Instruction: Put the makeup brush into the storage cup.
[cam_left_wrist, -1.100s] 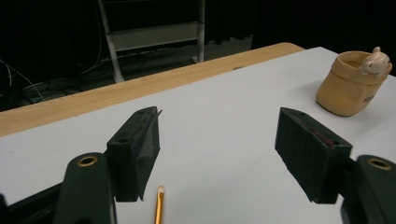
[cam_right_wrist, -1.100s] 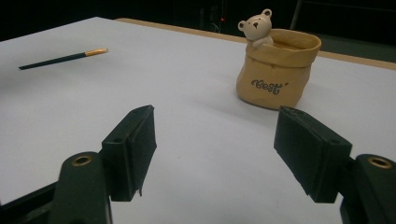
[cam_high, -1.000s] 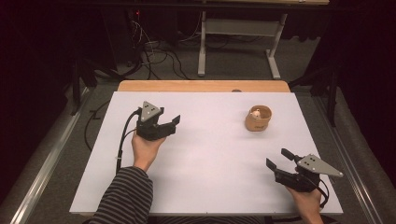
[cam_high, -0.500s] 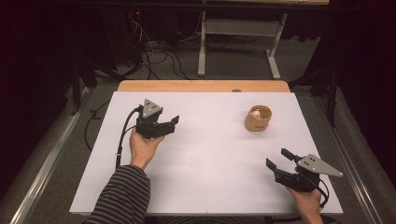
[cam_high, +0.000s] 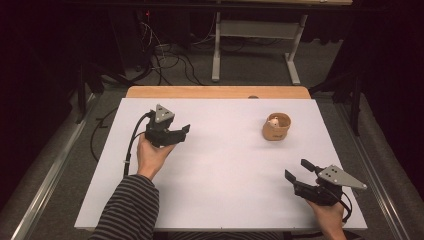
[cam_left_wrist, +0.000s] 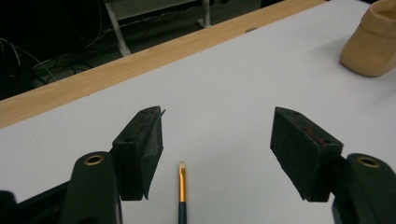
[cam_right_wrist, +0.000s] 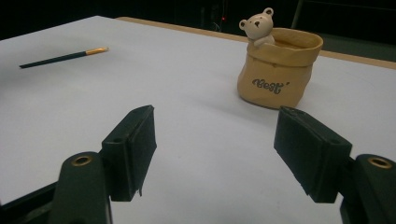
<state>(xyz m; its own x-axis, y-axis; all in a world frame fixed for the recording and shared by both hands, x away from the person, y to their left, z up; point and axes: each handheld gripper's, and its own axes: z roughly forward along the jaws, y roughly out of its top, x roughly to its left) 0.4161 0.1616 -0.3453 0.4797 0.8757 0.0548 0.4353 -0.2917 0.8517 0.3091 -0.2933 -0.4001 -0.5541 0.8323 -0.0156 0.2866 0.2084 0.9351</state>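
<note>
Left gripper (cam_left_wrist: 217, 154) poised over the pencil (cam_left_wrist: 181, 191), jaws spread but just closing in, nothing pinched yet. Pencil flat on the tabletop (cam_high: 225, 165), well left of the pot (cam_high: 276, 127). Looks light, stiff, prone to rolling; best gripped mid-shaft. Right gripper (cam_right_wrist: 215, 154) idle, jaws spread.

Dark script word, reads like "Best", on front of tan sack-shaped pot (cam_right_wrist: 275, 74).
</note>
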